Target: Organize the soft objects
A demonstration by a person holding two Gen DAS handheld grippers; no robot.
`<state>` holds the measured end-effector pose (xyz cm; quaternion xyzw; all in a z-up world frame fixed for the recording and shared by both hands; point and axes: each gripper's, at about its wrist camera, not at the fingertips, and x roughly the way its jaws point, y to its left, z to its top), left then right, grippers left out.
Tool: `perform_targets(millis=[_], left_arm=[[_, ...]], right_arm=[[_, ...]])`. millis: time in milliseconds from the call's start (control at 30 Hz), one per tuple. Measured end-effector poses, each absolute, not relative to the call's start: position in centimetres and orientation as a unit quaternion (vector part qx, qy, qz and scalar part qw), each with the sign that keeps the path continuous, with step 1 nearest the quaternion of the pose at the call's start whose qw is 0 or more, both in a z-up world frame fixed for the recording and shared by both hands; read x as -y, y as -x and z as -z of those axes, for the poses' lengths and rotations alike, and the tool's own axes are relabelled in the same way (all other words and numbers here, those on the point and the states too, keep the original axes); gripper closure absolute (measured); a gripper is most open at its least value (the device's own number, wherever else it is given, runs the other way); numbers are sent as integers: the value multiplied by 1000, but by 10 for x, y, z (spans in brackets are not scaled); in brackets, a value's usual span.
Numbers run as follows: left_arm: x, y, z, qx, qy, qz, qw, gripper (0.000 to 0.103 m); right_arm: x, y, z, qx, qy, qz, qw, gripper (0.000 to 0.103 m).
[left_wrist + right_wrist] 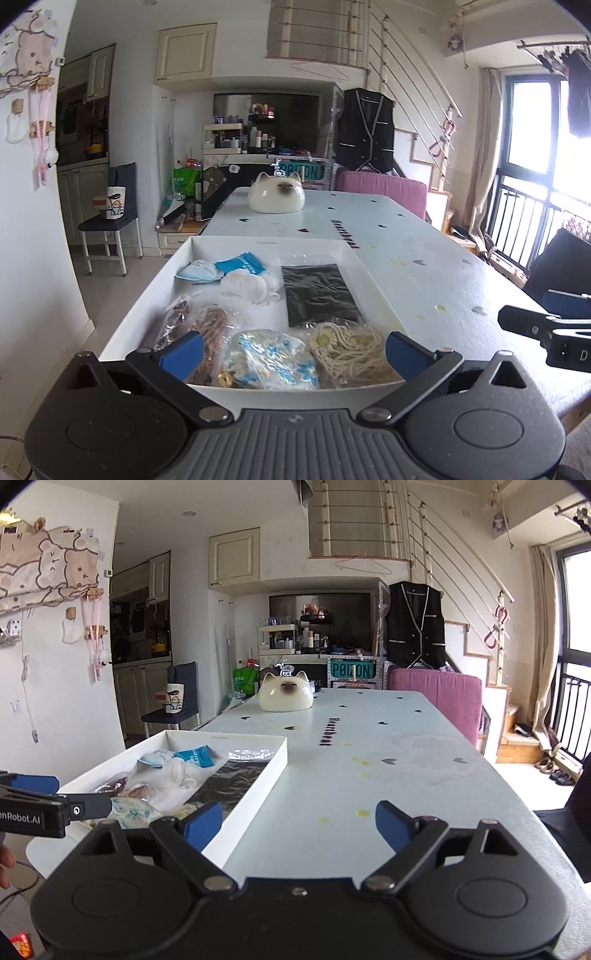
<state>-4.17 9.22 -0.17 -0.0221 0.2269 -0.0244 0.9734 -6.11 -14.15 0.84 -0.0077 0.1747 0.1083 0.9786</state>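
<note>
Soft items all sit inside white tray [354,258] on bench [424,266]; none loose on the bench top. Fits either a sorted tray or one awaiting sorting, can't tell which.

L claw [293,350] wide open, empty, hovering over tray's near edge. R claw [299,821] wide open, empty, over bare bench beside tray.

Any pick: pinch bag film at a slack fold, lift slow; wrappers look slick.

Textures:
- cream cord [349,350] coiled, bagged
- brown cord [210,328] bagged
- blue-white packet [269,360] crinkly
- black sheet [319,295] flat, rectangular
- white fluff [247,286]
- blue pouch [242,263]
- mask [197,271]
</note>
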Motion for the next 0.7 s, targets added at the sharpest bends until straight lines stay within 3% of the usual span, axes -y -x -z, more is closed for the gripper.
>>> perform_targets(millis=[300, 700], left_arm=[[-86, 45, 7, -224, 11, 31, 974, 0], [-87, 53, 1, -206, 11, 33, 978, 0]], right_arm=[[143, 67, -10, -165, 13, -93, 982, 0], [148, 69, -10, -161, 6, -76, 984, 0]])
